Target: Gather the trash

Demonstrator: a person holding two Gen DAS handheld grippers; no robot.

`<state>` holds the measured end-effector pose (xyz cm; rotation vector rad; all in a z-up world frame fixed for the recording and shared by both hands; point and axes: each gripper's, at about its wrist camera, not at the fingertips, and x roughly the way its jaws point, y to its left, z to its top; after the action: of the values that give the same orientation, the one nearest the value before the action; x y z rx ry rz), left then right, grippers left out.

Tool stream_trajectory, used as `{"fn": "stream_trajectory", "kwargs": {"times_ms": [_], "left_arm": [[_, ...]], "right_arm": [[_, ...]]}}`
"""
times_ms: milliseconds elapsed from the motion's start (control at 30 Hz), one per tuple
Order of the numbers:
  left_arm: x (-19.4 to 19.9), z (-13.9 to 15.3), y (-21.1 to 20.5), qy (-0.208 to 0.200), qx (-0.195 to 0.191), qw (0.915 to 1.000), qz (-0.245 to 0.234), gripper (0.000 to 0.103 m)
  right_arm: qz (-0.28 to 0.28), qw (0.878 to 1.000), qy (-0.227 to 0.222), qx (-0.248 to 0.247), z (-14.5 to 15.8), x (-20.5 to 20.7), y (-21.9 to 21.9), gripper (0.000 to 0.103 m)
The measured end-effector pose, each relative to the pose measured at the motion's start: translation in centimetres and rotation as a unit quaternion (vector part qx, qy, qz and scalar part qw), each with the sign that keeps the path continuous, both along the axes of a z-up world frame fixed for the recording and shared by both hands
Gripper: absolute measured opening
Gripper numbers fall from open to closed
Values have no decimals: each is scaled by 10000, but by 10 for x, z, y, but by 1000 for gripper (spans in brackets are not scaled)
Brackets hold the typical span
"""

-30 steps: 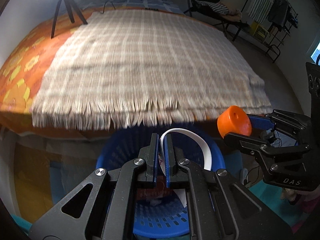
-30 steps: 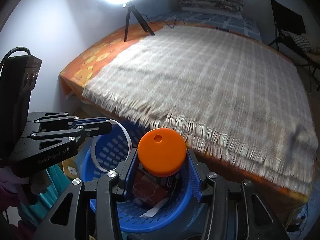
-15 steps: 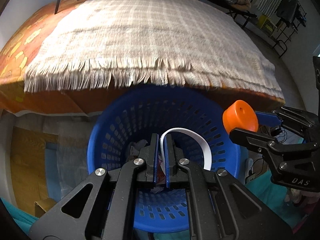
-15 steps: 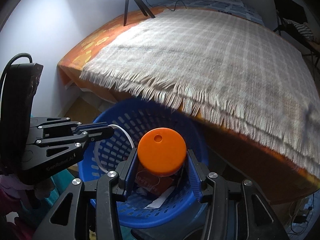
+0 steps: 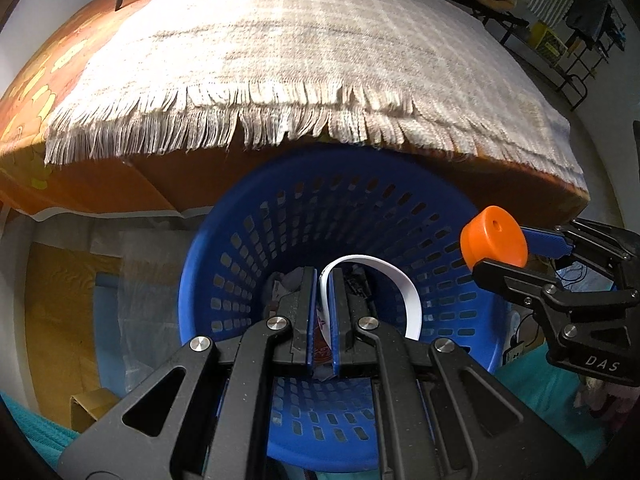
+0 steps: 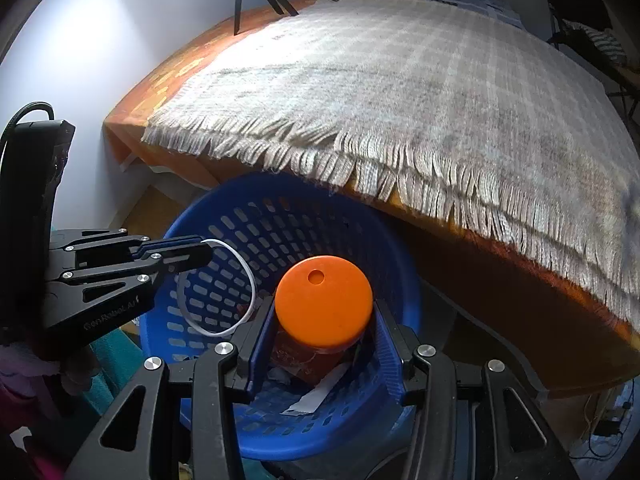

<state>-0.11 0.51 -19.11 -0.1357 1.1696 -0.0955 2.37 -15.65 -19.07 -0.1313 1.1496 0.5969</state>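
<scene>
Left gripper (image 5: 320,280) pinches white ring (image 5: 400,284) — right gripper (image 6: 323,308) clamps orange cap (image 6: 323,298).

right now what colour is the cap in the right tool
Orange cap, clearest in the right wrist view.

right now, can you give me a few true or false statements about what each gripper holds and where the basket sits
1. The right gripper is shut on an orange cap. True.
2. The left gripper has its jaws wide open and holds nothing. False: the jaws are shut on a white plastic ring.
3. The blue basket holds no trash yet. False: wrappers and paper scraps lie at its bottom.
4. The basket stands beside the bed, below the fringed blanket. True.
5. Both held items hang above the basket's opening. True, as far as the two wrist views show.
</scene>
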Motion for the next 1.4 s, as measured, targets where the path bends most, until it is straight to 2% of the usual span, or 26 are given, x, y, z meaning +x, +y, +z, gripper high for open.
{"fn": "stream_trajectory", "kwargs": {"times_ms": [333, 400, 500, 567, 633, 767, 833, 867, 1200, 1400], "left_arm": [[7, -11, 8, 87, 65, 9999, 85, 3], [8, -12, 7, 107, 75, 9999, 95, 4], [8, -13, 8, 116, 87, 9998, 117, 12], [9, -15, 9, 109, 109, 9998, 135, 21], [9, -15, 10, 81, 135, 9997, 166, 34], [12, -15, 15, 64, 169, 9996, 210, 42], [12, -14, 16, 37, 218, 9994, 250, 55], [12, -14, 16, 18, 232, 9994, 264, 56], [12, -12, 17, 42, 194, 9993, 313, 57], [9, -5, 14, -16, 152, 9993, 345, 63]], "right_arm": [[25, 9999, 109, -49, -11, 2, 3, 50], [8, 9999, 123, -62, -13, 3, 4, 54], [-9, 9998, 155, -85, -16, 5, 4, 59], [-20, 9998, 166, -107, -17, 6, 3, 64], [-37, 9998, 172, -132, -19, 6, 3, 69], [-82, 9996, 180, -188, -21, 7, 1, 78], [-121, 9995, 176, -222, -21, 8, 0, 81], [-142, 9995, 177, -232, -21, 8, -1, 82], [-464, 9978, 180, -447, -15, 11, -10, 83], [-646, 9967, 183, -450, -6, 14, -20, 83]]}}
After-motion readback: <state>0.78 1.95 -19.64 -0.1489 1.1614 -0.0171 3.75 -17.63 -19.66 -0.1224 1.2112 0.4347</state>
